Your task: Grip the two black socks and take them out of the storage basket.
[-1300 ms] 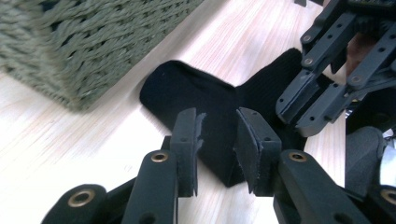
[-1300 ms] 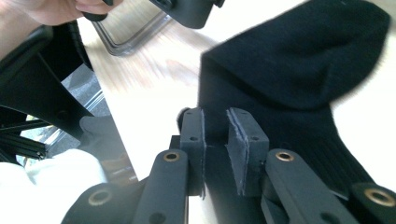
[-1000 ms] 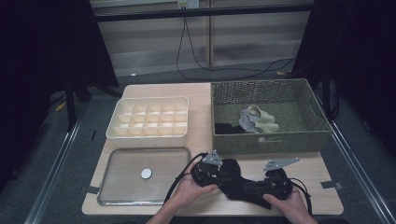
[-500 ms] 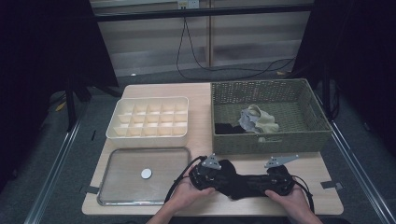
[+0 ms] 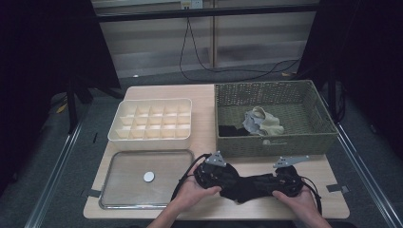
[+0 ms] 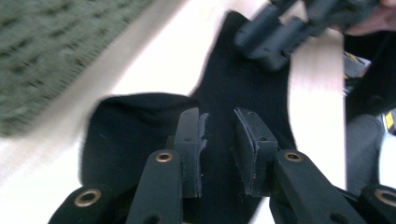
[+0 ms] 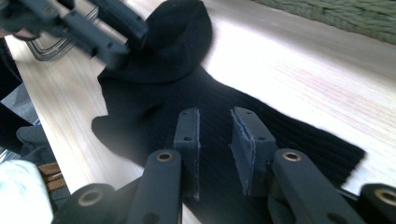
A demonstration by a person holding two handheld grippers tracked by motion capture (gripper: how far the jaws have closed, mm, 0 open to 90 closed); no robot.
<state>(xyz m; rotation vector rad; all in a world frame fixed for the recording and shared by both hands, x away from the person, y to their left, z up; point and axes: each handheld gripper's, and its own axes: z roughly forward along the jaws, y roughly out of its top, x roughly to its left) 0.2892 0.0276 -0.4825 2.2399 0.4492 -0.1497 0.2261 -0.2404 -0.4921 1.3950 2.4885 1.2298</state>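
Thing: we are looking at a black sock (image 5: 247, 186), ribbed knit.
Pose: it is lying flat and stretched lengthwise across the table (image 5: 209, 128), with one end bunching into a rounded fold (image 7: 175, 39).
Place: it is resting near the front edge, just in front of the wicker basket (image 5: 271, 142), right of the metal tray (image 5: 119, 183).

Wicker basket (image 5: 271, 142) (socks inside), divided tray (image 5: 151, 135)

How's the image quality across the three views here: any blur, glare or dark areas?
High view: dim, black surroundings, the table evenly lit. Left gripper view: motion blur on the basket and the other gripper; the sock sharper. Right gripper view: bright glare on the table; the far gripper blurred.
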